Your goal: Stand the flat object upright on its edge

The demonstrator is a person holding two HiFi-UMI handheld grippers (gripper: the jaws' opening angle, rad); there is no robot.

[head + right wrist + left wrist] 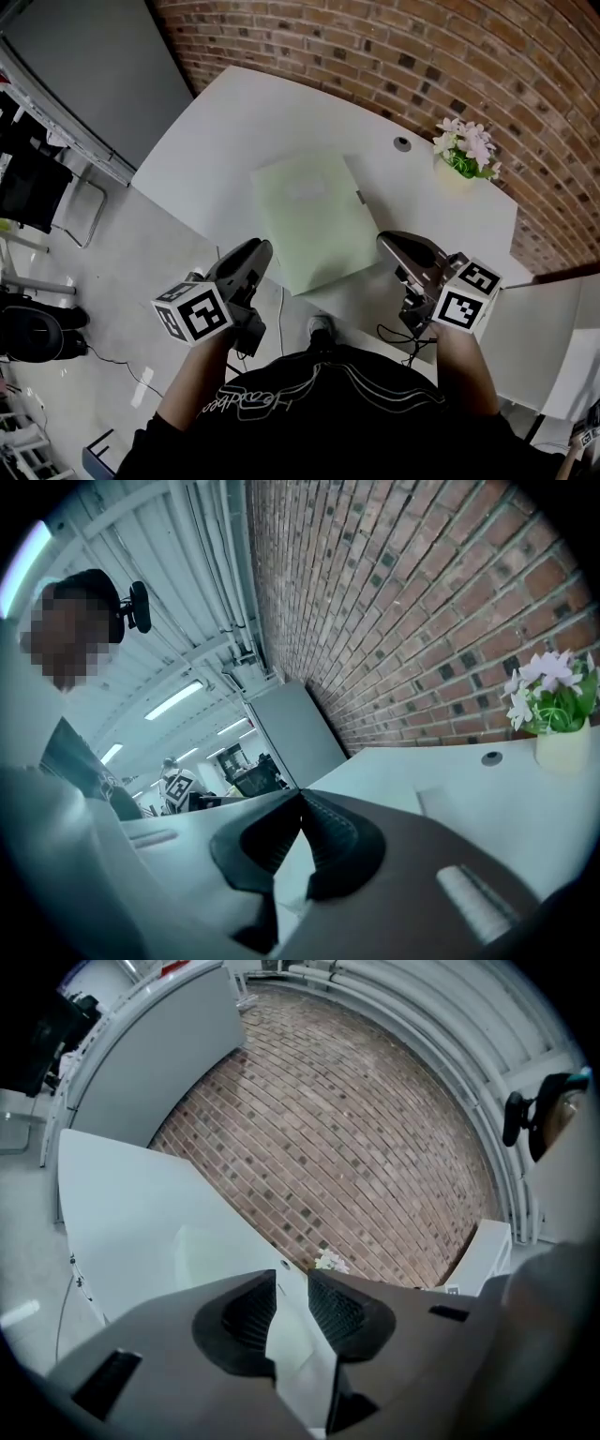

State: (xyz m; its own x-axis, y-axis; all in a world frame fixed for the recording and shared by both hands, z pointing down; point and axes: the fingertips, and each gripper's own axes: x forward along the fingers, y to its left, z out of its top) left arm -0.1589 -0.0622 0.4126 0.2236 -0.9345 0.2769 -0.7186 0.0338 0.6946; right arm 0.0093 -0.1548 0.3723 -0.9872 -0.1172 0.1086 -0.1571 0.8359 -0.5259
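A pale green flat folder point(314, 220) lies flat on the white table point(216, 141), near its front edge. My left gripper point(258, 253) hovers just off the folder's near left corner. Its jaws stand a narrow gap apart with nothing between them. My right gripper point(389, 244) hangs by the folder's near right corner, shut and empty. In the left gripper view the gripper point(292, 1283) points over the table, with the folder point(211, 1246) ahead and to the left. In the right gripper view the gripper's point(301, 797) tips meet, and a corner of the folder point(439, 801) shows to the right.
A small pot of pink-white flowers point(464, 155) stands at the table's far right, by a round cable hole point(402, 143). A brick wall point(394, 47) runs behind the table. A grey panel point(94, 75) and a chair point(37, 183) stand to the left.
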